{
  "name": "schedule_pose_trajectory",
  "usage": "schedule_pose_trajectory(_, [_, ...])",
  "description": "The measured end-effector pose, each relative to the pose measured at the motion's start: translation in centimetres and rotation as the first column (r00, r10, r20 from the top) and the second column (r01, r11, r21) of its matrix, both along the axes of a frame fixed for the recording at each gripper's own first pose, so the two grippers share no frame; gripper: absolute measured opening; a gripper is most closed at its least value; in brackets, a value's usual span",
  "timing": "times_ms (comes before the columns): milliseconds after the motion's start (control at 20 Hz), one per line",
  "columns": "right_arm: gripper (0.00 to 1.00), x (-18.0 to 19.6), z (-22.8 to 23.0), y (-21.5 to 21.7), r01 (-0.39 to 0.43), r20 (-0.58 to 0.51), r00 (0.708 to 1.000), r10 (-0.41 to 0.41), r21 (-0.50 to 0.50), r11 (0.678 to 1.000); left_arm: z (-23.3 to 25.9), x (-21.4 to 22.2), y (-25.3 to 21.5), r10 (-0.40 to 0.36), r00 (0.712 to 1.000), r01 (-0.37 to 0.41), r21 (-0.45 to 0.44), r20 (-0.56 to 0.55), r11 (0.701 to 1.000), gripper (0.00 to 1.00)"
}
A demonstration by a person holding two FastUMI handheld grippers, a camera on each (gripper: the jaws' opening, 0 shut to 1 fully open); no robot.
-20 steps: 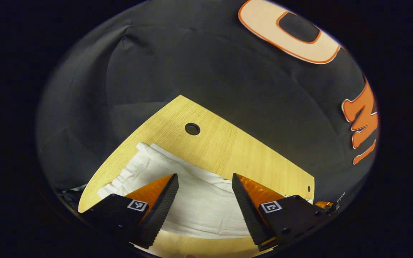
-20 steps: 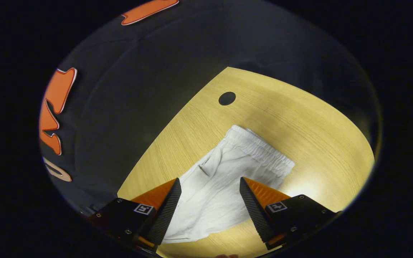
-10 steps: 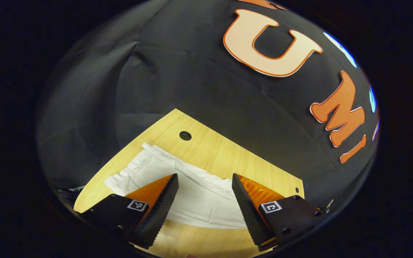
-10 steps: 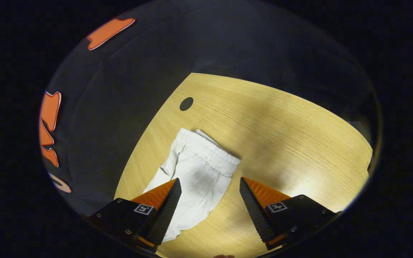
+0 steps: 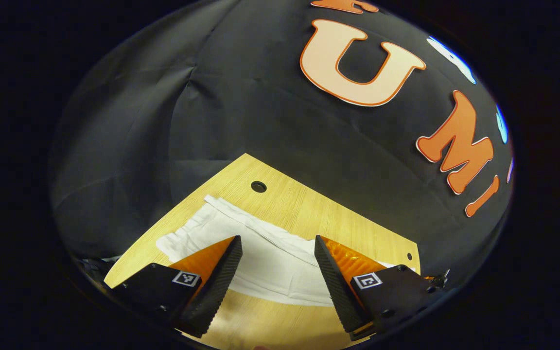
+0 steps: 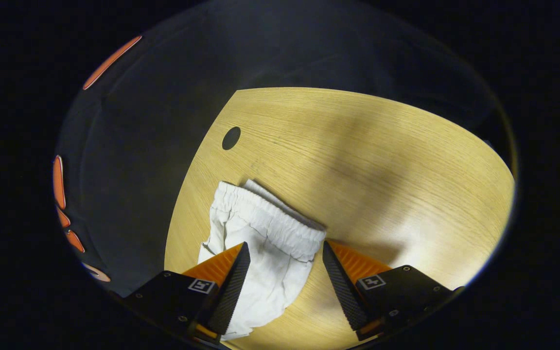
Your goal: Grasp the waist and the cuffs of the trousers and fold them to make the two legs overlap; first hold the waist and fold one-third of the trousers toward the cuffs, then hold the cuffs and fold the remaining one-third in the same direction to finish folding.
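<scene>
White trousers (image 5: pixel 260 253) lie flat on the wooden table (image 5: pixel 309 214). In the left gripper view the legs run across behind my left gripper (image 5: pixel 278 265), which hovers open above the cloth, touching nothing. In the right gripper view the elastic waistband (image 6: pixel 270 223) of the trousers (image 6: pixel 272 272) lies just ahead of my right gripper (image 6: pixel 284 272), and the cloth runs down between its fingers. That gripper is open and holds nothing.
A round cable hole (image 5: pixel 258 186) is cut in the table beyond the trousers, seen too as the hole (image 6: pixel 231 138) in the right gripper view. The table's far edge meets the black cloth wall. Bare wood (image 6: pixel 382 175) spreads to the right of the waistband.
The right gripper has swung right and closer, so the waistband slid left and now sits at its fingertips. The left gripper tilted up and back; the trousers look smaller and lower.
</scene>
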State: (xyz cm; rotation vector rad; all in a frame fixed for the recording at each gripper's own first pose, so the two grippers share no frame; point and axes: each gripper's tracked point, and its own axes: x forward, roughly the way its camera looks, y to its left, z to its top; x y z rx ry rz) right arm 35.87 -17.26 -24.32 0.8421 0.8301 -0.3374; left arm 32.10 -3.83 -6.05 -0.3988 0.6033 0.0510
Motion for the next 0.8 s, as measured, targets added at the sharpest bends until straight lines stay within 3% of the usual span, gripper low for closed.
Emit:
schedule_pose_trajectory(50, [0.87, 0.2, 0.0, -0.3, 0.012, 0.008, 1.000, -0.012, 0.004, 1.000, -0.1, 0.0, -0.2, -0.002, 1.000, 0.002, 0.005, 0.002, 1.000, 0.94])
schedule_pose_trajectory(100, [0.80, 0.1, -0.1, -0.5, 0.020, 0.011, 1.000, -0.020, 0.015, 1.000, 0.0, 0.0, -0.3, -0.004, 1.000, 0.004, 0.006, 0.002, 1.000, 0.99])
schedule_pose_trajectory(150, [0.78, -0.1, -0.1, -0.8, 0.025, 0.010, 1.000, -0.026, 0.019, 0.999, 0.0, -0.1, -0.4, -0.005, 1.000, 0.005, 0.006, 0.000, 1.000, 0.94])
schedule_pose_trajectory(200, [0.69, -0.6, -0.5, -1.4, 0.036, -0.004, 0.999, -0.036, 0.011, 0.999, 0.0, -0.2, -0.5, -0.003, 1.000, 0.003, 0.011, -0.003, 1.000, 0.94])
schedule_pose_trajectory(300, [0.35, -0.5, -0.7, -1.8, 0.057, -0.023, 0.998, -0.057, 0.004, 0.998, 0.0, -0.1, -0.8, -0.003, 1.000, 0.003, 0.016, -0.003, 1.000, 0.94])
schedule_pose_trajectory(350, [0.30, -0.1, -1.0, -1.7, 0.054, -0.023, 0.998, -0.054, 0.005, 0.999, 0.0, -0.1, -0.8, -0.001, 1.000, 0.001, 0.016, -0.005, 1.000, 0.99])
schedule_pose_trajectory(400, [0.17, 0.2, -1.0, -1.7, 0.047, -0.014, 0.999, -0.047, -0.003, 0.999, -0.1, -0.1, -0.8, 0.001, 1.000, -0.001, 0.015, -0.008, 1.000, 0.94])
schedule_pose_trajectory(450, [0.13, 0.4, -1.2, -1.8, 0.042, -0.002, 0.999, -0.042, -0.012, 0.999, -0.1, -0.1, -0.8, 0.004, 1.000, -0.004, 0.012, -0.010, 1.000, 0.99])
schedule_pose_trajectory(500, [0.08, 0.3, -1.1, -1.9, 0.041, 0.006, 0.999, -0.041, -0.026, 0.999, -0.1, -0.2, -0.8, 0.005, 1.000, -0.005, 0.008, -0.012, 1.000, 0.94])
schedule_pose_trajectory(600, [0.04, 0.2, -0.9, -1.9, 0.042, 0.007, 0.999, -0.042, -0.047, 0.998, -0.3, -0.1, -0.8, 0.006, 1.000, -0.006, 0.007, -0.019, 1.000, 0.99])
schedule_pose_trajectory(800, [0.04, 0.1, 2.2, -0.9, 0.035, 0.077, 0.996, -0.032, -0.032, 0.999, -0.5, -0.1, -1.0, 0.012, 0.999, -0.012, -0.002, -0.031, 1.000, 0.94])
